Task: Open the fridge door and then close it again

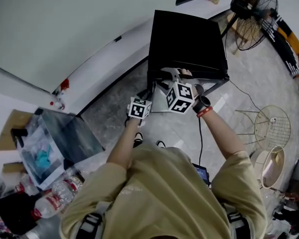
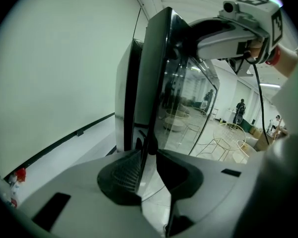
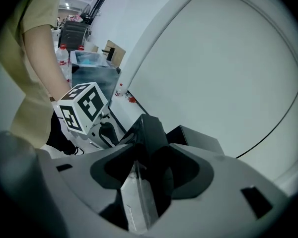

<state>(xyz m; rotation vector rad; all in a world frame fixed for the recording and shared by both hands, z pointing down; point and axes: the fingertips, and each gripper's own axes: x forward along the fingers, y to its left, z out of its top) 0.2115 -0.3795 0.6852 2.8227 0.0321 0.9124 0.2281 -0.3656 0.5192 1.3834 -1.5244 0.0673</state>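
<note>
On the floor at the far left sat a clear box [image 1: 60, 138] with something blue inside, and water bottles [image 1: 57, 195] lay just in front of it. A person in a tan shirt [image 1: 159, 193] stood over the scene with both arms stretched forward.

The left gripper [image 1: 147, 93] reached the near left corner of the black fridge [image 1: 187, 44], which stood on the floor against a white wall [image 1: 65, 29]. In the left gripper view the left gripper [image 2: 148, 157] had its jaws on either side of the free edge of the fridge door [image 2: 159, 73], and the ribbed left pad lay against that edge, pinching it. A dark gap ran between the door and the cabinet, so the door looked slightly ajar.

Just to its right, the right gripper [image 1: 172, 74] sat higher, at the door's top edge. In the right gripper view the right gripper [image 3: 146, 157] held its jaws wider, closed around the thicker dark corner of the fridge door [image 3: 151, 128].

Further right stood a fan [image 1: 256, 14] and, nearer, a wire stool [image 1: 271, 126].
</note>
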